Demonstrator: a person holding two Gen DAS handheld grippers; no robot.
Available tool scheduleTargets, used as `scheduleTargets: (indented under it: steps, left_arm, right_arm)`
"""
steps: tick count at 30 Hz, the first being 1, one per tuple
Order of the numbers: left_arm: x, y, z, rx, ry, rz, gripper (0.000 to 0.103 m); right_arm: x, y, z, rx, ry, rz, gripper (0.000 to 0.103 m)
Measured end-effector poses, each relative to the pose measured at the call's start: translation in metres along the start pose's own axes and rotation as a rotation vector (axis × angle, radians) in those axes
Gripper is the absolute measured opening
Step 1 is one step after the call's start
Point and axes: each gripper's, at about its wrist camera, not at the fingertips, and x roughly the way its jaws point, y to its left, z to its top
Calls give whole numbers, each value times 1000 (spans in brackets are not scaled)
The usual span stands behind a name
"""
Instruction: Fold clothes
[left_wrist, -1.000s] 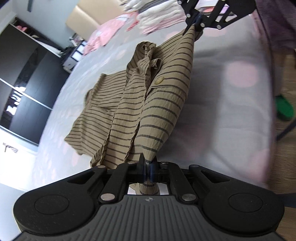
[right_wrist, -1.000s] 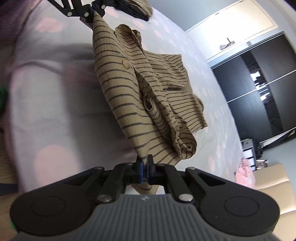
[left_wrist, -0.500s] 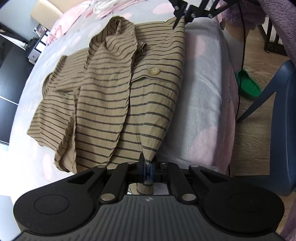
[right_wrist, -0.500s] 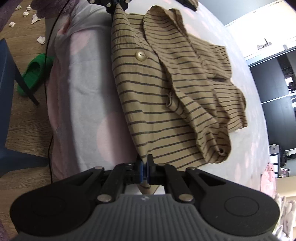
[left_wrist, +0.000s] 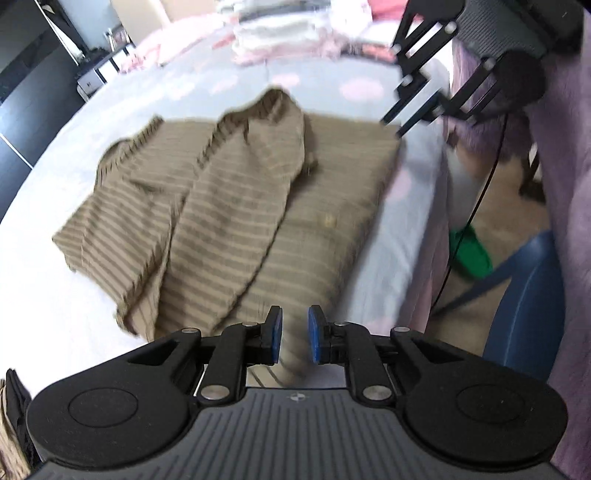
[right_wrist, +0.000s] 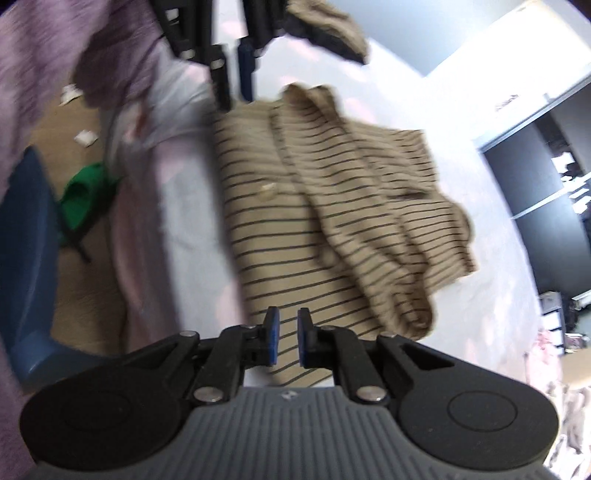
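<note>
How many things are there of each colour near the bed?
Tan striped shirt: 1
Green slipper: 1
Blue chair: 1
Black grippers: 2, left gripper and right gripper, jaws opening, nothing held
Total: 5

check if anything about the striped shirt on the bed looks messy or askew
Yes. The striped shirt lies on the bed, but its upper layer is bunched and rumpled, running diagonally across the flat panel with the button instead of lying square.
</note>
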Motion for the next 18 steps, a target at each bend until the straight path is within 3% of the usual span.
scheduleTargets:
  steps: [6,8,14,16,18]
  left_arm:
    - [8,8,16,-36,-25,35,19]
    - [13,13,21,-53,-25,51,19]
    - [29,39,35,-179,-29,59,19]
    - [34,44,38,-201,-7,72,19]
    - [38,47,39,-213,9,82,19]
  right_arm:
    - [26,-20,-2,-7,49,-154,15]
    - [38,-23,-3,-20,51,-187,34]
    - [77,-27,-2,-100,56,-249,34]
    - [89,-30,-2,-115,72,-270,28]
    - [94,-35,-4,-96,94,-272,6]
